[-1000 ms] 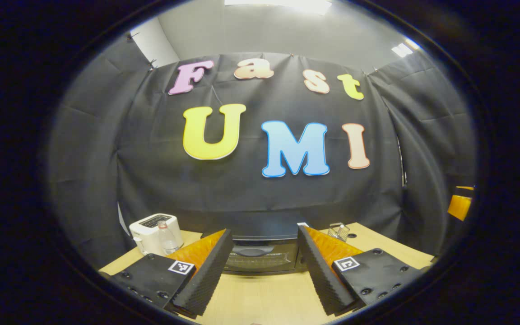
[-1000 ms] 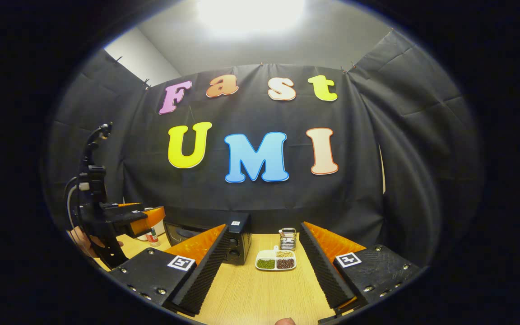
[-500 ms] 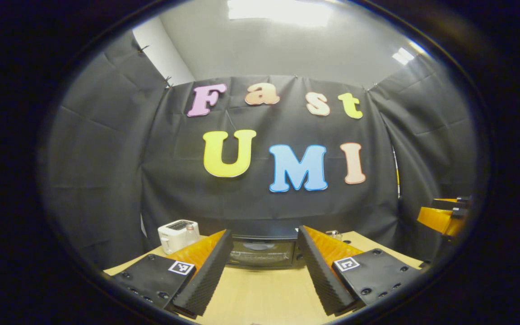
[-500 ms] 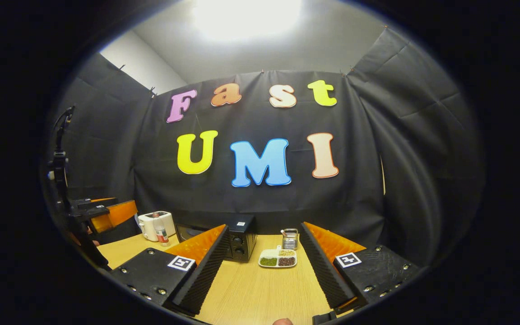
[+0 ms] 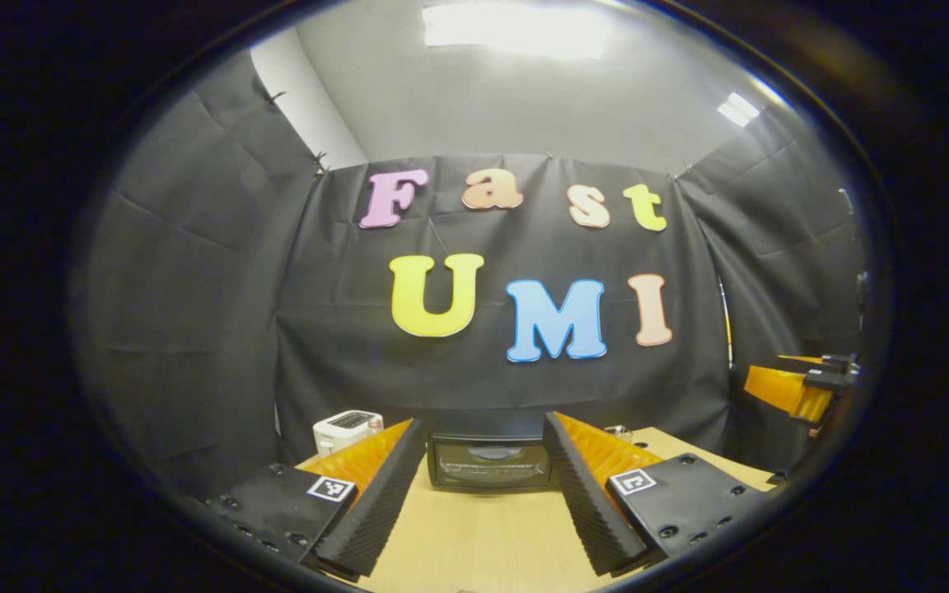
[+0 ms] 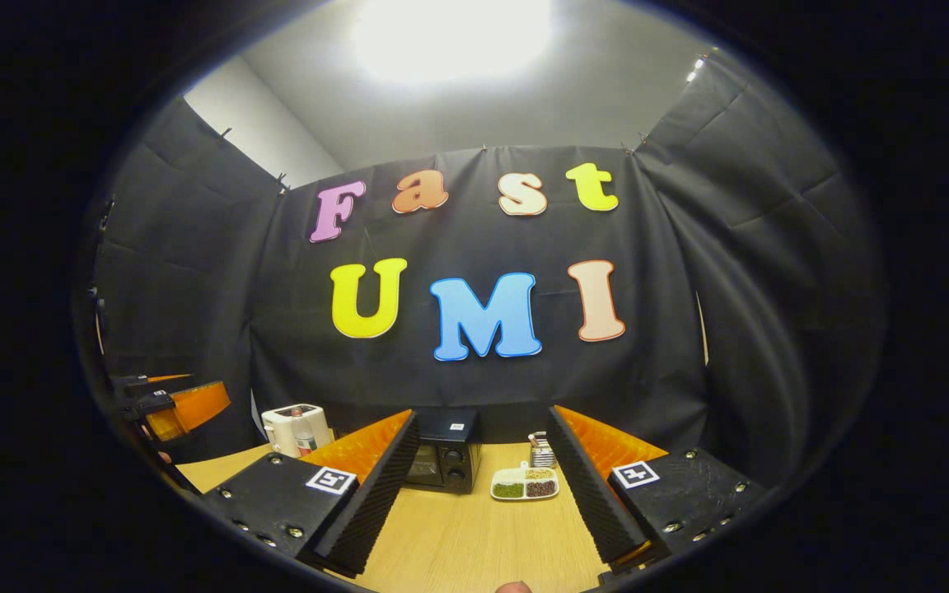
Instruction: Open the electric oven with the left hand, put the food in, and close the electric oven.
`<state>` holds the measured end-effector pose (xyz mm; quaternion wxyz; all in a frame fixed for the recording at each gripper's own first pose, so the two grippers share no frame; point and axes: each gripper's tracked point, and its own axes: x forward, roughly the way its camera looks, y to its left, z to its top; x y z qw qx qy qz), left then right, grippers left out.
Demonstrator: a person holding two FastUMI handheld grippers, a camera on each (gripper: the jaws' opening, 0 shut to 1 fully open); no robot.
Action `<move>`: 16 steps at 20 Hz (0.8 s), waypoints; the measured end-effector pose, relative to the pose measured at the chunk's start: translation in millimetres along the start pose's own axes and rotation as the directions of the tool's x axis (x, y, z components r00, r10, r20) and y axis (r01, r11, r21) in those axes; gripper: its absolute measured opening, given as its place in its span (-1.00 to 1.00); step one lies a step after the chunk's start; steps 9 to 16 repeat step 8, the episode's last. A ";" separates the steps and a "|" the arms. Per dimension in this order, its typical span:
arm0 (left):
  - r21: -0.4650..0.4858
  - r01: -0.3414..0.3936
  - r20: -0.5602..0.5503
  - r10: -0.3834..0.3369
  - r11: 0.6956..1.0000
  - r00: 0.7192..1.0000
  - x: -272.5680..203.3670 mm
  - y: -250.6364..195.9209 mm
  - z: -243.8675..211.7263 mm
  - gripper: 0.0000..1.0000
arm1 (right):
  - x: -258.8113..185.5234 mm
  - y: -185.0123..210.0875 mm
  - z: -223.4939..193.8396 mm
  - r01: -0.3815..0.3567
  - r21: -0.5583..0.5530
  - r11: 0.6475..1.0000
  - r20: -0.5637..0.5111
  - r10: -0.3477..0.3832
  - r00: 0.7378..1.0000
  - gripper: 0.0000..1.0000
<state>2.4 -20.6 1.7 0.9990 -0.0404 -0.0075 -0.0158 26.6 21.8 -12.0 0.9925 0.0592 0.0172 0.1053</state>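
Left gripper (image 5: 484,461): jaws wide apart, nothing between them, held above the wooden table (image 5: 483,539). Straight ahead through the gap, the electric oven (image 5: 491,463), black, door shut, glass front facing this camera squarely, long axis running left to right across the far part of the table. Beyond the left finger, a white toaster (image 5: 346,428) against the booth wall. At the far right edge, the other gripper's orange finger, raised off the table.

Right gripper (image 6: 481,461): jaws likewise wide, holding nothing, over the same table (image 6: 474,543). Between the fingers, toward the left one, the oven (image 6: 446,457) seen at an angle, its knob panel on the near corner, front turned away toward the left. Just right of it, well apart from both fingers, a white divided tray (image 6: 525,487) lying flat: green grains in one compartment, dark brownish ones beside, a paler heap behind; probably beans or seeds, too small to tell. Behind the tray, a small wire holder (image 6: 540,449). Farther left, the toaster (image 6: 287,428) with a small bottle (image 6: 304,441) in front. At the far left edge, the left gripper's orange finger in the air.
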 end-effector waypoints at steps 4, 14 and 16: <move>0.004 -0.018 0.012 0.018 1.000 1.000 -7.0 16.9 3.2 1.00 | 2.1 13.6 7.9 -0.014 -0.004 1.000 0.016 0.014 1.000 0.95; 0.002 -0.021 0.025 0.021 1.000 0.999 -11.4 21.8 6.3 1.00 | -1.4 21.5 12.3 -0.017 -0.008 1.000 0.030 0.017 0.999 0.95; 0.002 -0.021 0.025 0.021 1.000 0.999 -11.4 21.8 6.3 1.00 | -1.4 21.5 12.3 -0.017 -0.008 1.000 0.030 0.017 0.999 0.95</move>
